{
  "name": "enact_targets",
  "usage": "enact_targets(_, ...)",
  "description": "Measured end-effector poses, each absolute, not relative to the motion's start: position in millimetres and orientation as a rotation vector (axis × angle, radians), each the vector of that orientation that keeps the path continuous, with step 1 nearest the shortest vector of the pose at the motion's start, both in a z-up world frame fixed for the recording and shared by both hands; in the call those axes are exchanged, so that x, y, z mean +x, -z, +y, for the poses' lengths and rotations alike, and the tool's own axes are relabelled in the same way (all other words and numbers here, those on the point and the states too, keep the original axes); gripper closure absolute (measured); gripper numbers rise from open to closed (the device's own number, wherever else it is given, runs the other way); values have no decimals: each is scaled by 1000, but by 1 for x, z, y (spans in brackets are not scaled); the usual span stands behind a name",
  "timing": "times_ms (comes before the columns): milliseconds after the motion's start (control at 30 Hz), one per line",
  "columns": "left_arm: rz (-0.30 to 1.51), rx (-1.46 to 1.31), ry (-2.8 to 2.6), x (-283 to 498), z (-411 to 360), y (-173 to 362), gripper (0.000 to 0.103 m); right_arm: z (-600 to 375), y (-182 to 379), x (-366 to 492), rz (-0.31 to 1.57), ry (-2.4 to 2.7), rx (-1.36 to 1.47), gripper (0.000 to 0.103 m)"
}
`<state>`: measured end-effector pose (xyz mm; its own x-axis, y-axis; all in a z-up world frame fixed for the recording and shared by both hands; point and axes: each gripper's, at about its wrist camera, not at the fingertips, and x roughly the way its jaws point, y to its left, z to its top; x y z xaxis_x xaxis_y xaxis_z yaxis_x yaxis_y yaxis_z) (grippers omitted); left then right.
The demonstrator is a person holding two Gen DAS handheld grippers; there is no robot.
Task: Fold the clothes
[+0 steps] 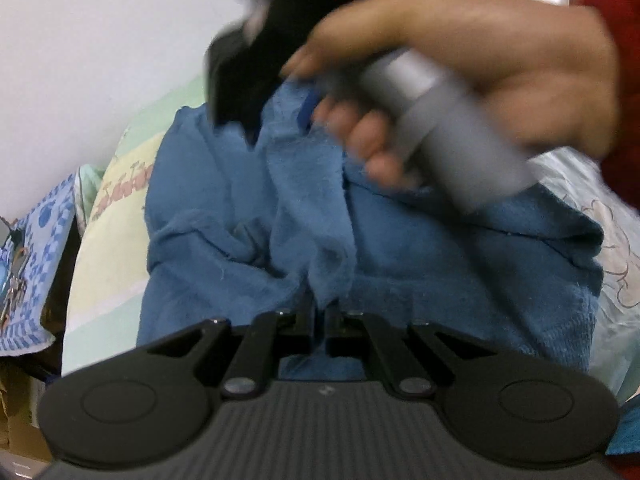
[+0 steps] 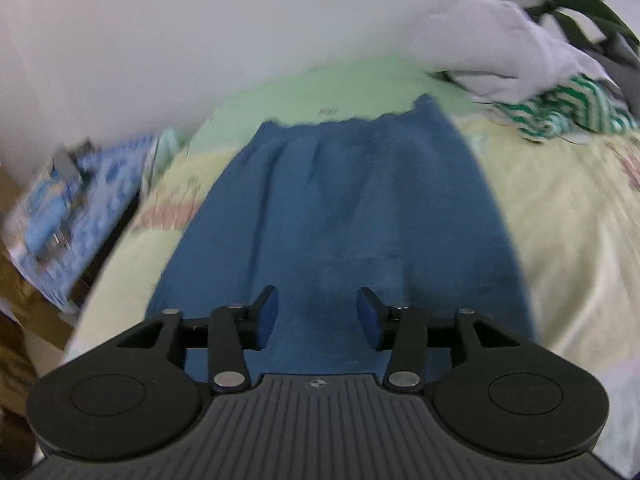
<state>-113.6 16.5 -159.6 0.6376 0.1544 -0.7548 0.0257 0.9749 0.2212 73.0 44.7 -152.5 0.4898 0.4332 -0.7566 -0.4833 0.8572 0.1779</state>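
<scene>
Up close: left tool [image 1: 319, 312] clamped tight on a raised fold of 1 blue towel [image 1: 420, 280], fingers together with the terry pinched between them. Beyond that pinch, towel bunched in soft ridges across a pastel printed bed sheet [image 1: 112, 216]. Above it, blurred, right tool [image 1: 244, 92] gripped by a bare hand [image 1: 480, 72], red sleeve [image 1: 616, 40] at the frame edge.

Seen from the right wrist: right tool [image 2: 318, 314] parted, blue pads [image 2: 269, 312] apart and nothing between them, poised over the smoother, flatter stretch of the same towel [image 2: 340, 208], far hem lying near the wall.

Handling, by the look of it: light, limp, fuzzy cloth, no stiffness, likely to sag and drag rather than slip; best taken at a corner or along a hem, 1 tool per corner, to keep edges square.

Count: 2 tools, 1 towel, 1 visible hand. At the bed's far corner, 1 loose heap of other laundry [image 2: 520, 64], white and green-striped pieces, number impossible to tell. Beside the bed, 1 blue-patterned cloth [image 2: 80, 208].
</scene>
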Motion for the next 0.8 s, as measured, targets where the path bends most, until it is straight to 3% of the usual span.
enact_targets(67, 875, 232, -79, -113, 17, 162, 103, 48, 161, 73, 888, -529, -125, 55)
enact_targets(100, 870, 247, -80, -113, 16, 162, 103, 44, 163, 73, 868, -521, -131, 70)
enact_targets(133, 858, 270, -80, -114, 16, 160, 103, 34, 161, 74, 869, -515, -110, 93)
enact_targets(200, 821, 318, -84, -116, 14, 151, 103, 10, 149, 83, 895, -542, 31, 103)
enact_targets(467, 699, 324, -42, -103, 18, 101, 103, -83, 80, 88, 740, -545, 288, 103)
enact_targets(567, 723, 347, -16, -98, 16, 107, 103, -85, 88, 91, 816, -537, 325, 77)
enact_targets(600, 745, 351, -8, -97, 15, 112, 103, -76, 95, 87, 839, -555, 292, 60)
enact_targets(633, 767, 352, 2, -96, 13, 116, 103, -65, 102, 83, 860, -575, 252, 56)
enact_targets(800, 764, 406, 60, -91, -15, 125, 103, 5, 133, 77, 915, -645, 33, 57)
